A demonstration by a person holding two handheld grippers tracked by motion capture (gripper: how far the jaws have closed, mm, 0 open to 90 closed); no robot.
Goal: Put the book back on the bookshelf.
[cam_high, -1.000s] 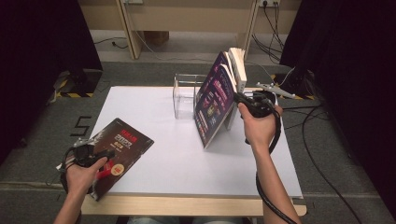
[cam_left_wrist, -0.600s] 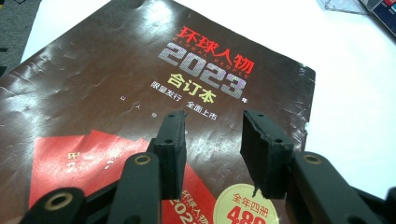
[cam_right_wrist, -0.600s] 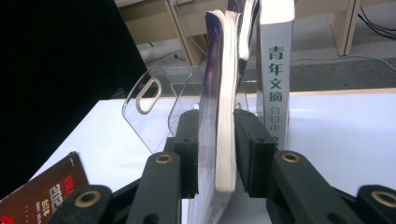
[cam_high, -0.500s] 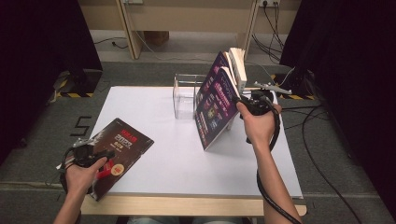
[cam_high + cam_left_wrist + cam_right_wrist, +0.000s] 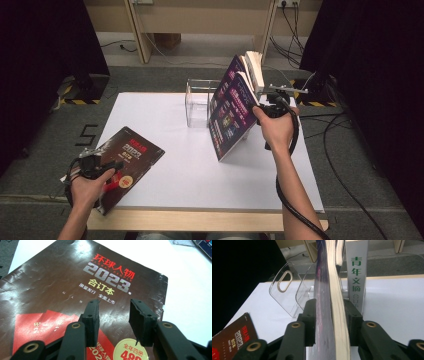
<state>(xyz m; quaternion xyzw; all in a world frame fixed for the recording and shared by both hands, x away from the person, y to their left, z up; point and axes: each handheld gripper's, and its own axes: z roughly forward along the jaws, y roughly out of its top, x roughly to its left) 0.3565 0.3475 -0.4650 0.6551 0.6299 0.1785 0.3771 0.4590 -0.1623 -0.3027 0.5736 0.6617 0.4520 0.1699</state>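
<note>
Where grey carpet rings the white table (image 5: 165, 125) — left claw (image 5: 113, 322) wide, right claw (image 5: 329, 322) just closing, clamping purple book (image 5: 324, 315).

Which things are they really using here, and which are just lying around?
In use:
- purple book, between the right gripper's jaws
- clear rack
- white book beside it
- red book under the left gripper

Lying about:
- floor cables
- wooden legs behind the table

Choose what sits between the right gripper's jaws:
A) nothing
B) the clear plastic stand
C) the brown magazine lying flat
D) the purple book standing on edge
D: the right gripper view shows the right gripper with one jaw on either side of the purple book, which stands tilted on the table.
</note>
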